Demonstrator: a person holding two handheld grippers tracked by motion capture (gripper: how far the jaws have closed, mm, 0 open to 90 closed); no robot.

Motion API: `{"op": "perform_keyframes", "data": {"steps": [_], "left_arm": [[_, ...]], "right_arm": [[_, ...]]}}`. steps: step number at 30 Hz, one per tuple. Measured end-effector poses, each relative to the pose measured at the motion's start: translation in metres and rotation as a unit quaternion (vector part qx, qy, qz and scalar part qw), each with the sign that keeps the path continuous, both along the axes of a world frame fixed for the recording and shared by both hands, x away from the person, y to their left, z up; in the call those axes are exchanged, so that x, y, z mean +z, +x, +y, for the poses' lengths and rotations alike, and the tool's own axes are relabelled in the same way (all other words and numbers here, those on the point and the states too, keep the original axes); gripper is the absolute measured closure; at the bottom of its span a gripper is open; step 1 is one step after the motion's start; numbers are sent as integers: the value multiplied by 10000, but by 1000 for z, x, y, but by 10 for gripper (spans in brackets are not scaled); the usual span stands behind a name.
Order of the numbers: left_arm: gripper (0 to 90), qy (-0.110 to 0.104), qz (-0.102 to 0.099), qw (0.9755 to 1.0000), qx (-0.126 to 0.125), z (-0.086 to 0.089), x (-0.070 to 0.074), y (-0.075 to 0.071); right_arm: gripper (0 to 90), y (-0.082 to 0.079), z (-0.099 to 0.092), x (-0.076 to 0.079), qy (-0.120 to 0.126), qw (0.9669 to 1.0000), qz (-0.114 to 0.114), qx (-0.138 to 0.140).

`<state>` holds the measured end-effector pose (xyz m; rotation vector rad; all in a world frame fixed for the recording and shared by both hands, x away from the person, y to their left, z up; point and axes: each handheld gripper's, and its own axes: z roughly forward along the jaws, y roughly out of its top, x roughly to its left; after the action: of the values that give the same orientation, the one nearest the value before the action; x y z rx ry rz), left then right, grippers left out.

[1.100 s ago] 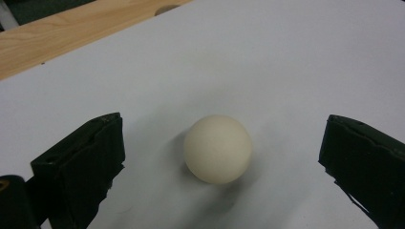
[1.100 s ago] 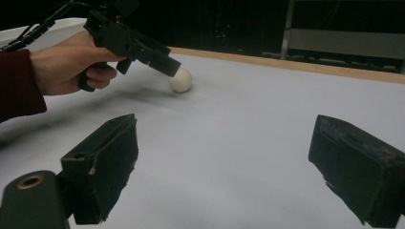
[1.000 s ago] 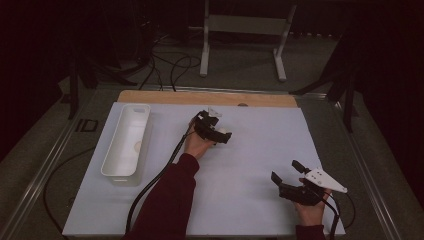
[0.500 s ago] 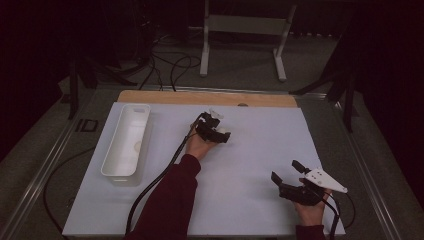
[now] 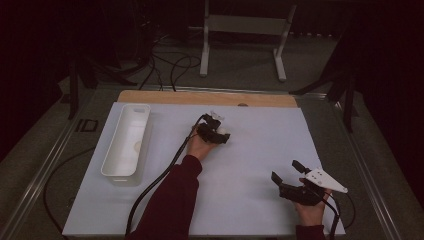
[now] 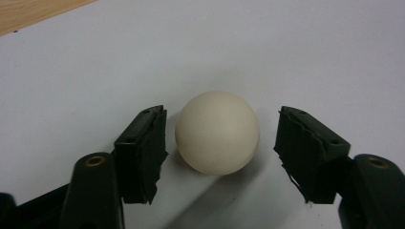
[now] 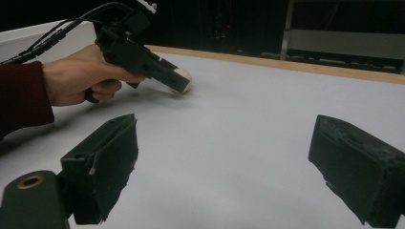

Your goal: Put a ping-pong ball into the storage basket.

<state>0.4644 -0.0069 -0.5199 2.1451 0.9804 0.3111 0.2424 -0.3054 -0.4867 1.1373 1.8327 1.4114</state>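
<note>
A cream ball (image 6: pixel 217 132) rests on the white sheet, towards the far middle of the table. My left gripper (image 6: pixel 219 119) reaches over it with a jaw on each side. The jaws have just been closing, and a small gap still shows between each pad (image 6: pixel 143 143) and the ball, so the gripper is open. From above, the left gripper (image 5: pixel 219 134) lies low over the ball (image 5: pixel 223 131). My right gripper (image 5: pixel 286 170) hovers near the front right of the sheet, open and empty. Its own view looks past its wide jaws (image 7: pixel 224 157) to the left gripper (image 7: pixel 157 67) and the ball (image 7: pixel 184 79).
A long white tray (image 5: pixel 126 145) stands at the left of the white sheet (image 5: pixel 240 200). A wooden strip (image 5: pixel 207 98) runs along the far edge. Beyond it are a metal stand (image 5: pixel 240 30) and floor cables (image 5: pixel 170 65). The left gripper's cable (image 5: pixel 155 180) trails back across the sheet.
The left gripper's jaws look drawn in closer around the ball than a second ago. Both hands stay about where they were.
</note>
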Motion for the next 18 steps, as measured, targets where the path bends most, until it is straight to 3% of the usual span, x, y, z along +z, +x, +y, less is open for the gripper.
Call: {"op": "perform_keyframes", "data": {"steps": [11, 18], "left_arm": [[503, 99, 19, 9999, 60, -2, -6, 1], [511, 150, -34, 9999, 15, -3, -5, -1]], "right_arm": [[93, 0, 0, 0, -4, 10000, 9, -2], [92, 0, 0, 0, -6, 10000, 11, -10]]}}
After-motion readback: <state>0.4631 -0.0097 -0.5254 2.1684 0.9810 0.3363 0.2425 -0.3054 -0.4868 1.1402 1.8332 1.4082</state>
